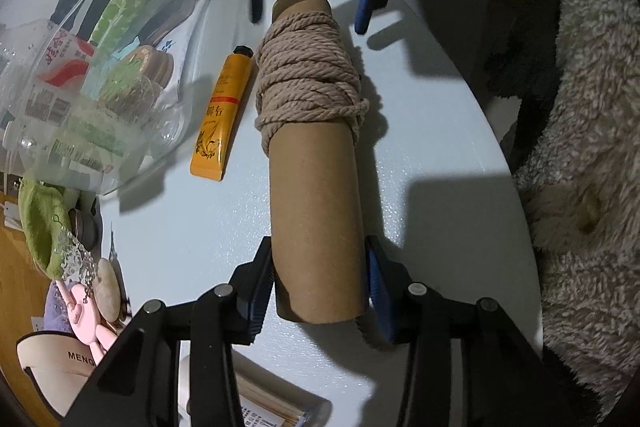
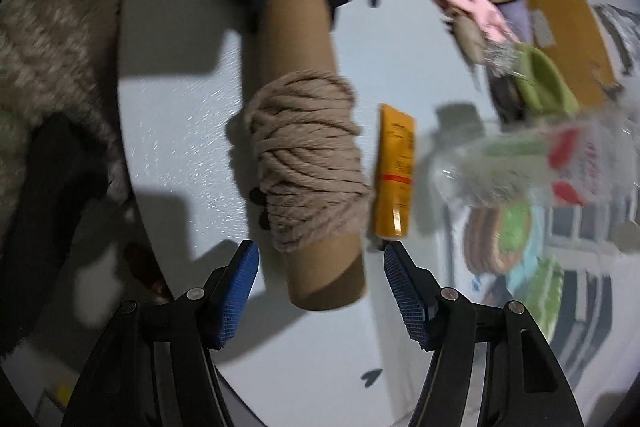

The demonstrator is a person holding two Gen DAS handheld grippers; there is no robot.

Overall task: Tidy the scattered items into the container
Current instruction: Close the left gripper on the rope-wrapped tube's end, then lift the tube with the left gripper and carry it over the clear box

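Your left tool grips the cardboard tube on the bench; your right tool stands wide around its other end.

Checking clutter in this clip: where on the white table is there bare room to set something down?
Bare table lies between the yellow tube and the left claw, and on the tube's other side toward the fluffy blanket. Crowded: around the clear container and the green and pink things by the table's edge.

Domestic room: white table, fleece blanket at right, slipper lower left, household clutter.
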